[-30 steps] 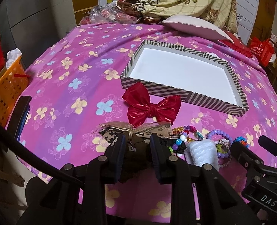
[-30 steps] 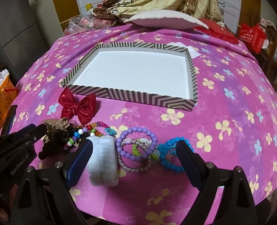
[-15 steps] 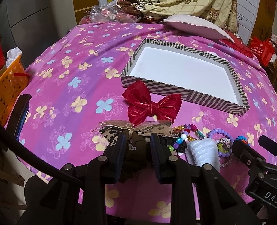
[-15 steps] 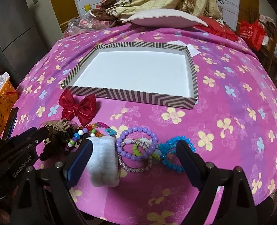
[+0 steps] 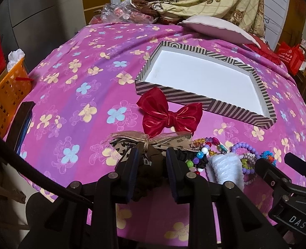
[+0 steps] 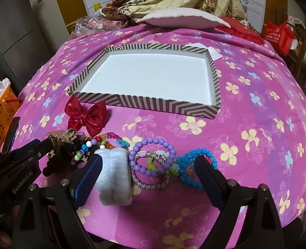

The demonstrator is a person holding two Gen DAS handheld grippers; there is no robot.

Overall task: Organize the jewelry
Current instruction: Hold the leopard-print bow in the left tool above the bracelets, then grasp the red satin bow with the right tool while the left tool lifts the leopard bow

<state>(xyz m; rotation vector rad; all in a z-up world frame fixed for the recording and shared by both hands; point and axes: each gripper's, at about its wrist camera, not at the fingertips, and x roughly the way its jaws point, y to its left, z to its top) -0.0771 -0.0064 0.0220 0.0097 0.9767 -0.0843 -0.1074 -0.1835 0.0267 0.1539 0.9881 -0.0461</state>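
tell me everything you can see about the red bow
The red bow is shiny, satin-like fabric with two puffed loops and a pinched centre knot. It lies flat on the pink flowered cloth, just in front of the striped box, beside the brown bow. No gripper touches it.

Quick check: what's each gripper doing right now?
Left gripper: closed on the brown leopard-print bow.
Right gripper: open, holding nothing, over the bracelets.
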